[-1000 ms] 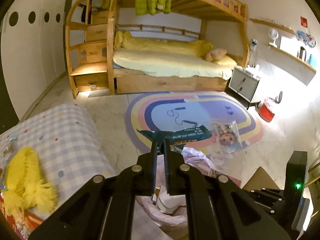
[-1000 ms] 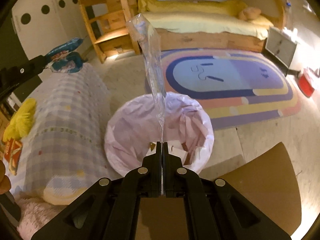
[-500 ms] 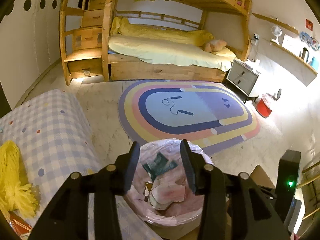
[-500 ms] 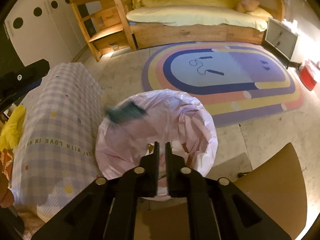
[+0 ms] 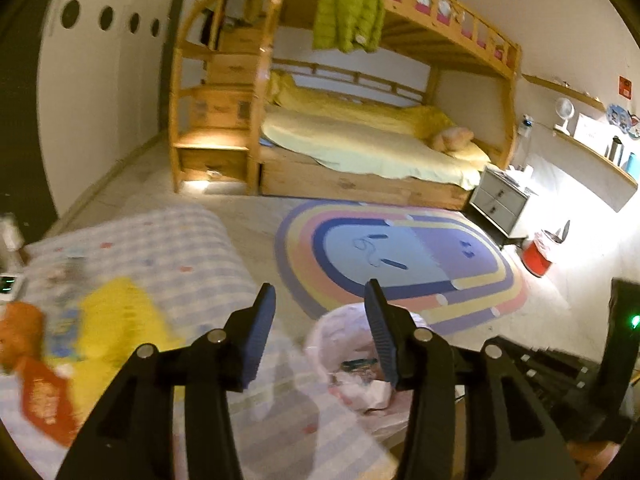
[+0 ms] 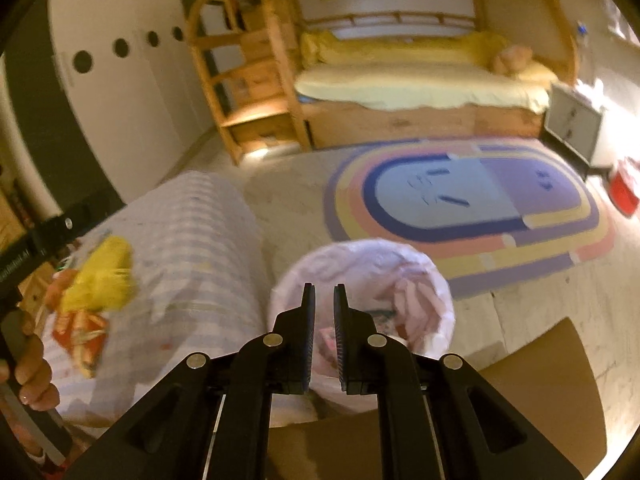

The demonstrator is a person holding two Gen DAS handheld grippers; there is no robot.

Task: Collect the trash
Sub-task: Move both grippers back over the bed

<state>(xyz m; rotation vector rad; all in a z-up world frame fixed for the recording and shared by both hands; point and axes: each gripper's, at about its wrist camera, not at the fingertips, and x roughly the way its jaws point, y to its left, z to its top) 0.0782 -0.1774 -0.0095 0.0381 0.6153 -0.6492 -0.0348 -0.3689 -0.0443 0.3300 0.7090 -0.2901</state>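
A bin with a pink liner [image 5: 320, 332] stands on the floor beside a table under a checked cloth [image 5: 180, 248]. Wrappers, one of them teal [image 5: 356, 364], lie inside the bin. My left gripper [image 5: 320, 290] hangs above the gap between table and bin, its jaws opening with nothing between them. On the cloth lie a yellow fluffy thing [image 5: 116, 320] and a red packet [image 5: 44, 396]. In the right wrist view my right gripper [image 6: 324, 288] hovers over the bin [image 6: 360, 248], open by a narrow gap and empty.
A striped oval rug [image 5: 400, 256] lies beyond the bin, in front of a wooden bunk bed [image 5: 360, 152]. A grey nightstand [image 5: 500, 200] and a red bucket [image 5: 538, 258] stand at the right. A brown chair seat [image 6: 540, 400] is near the bin. A hand [image 6: 32, 376] holds the left gripper.
The left gripper let go of the teal wrapper and the right gripper let go of a clear one; the teal one lies in the bin. Both grippers opened and rose; the left swung toward the table.
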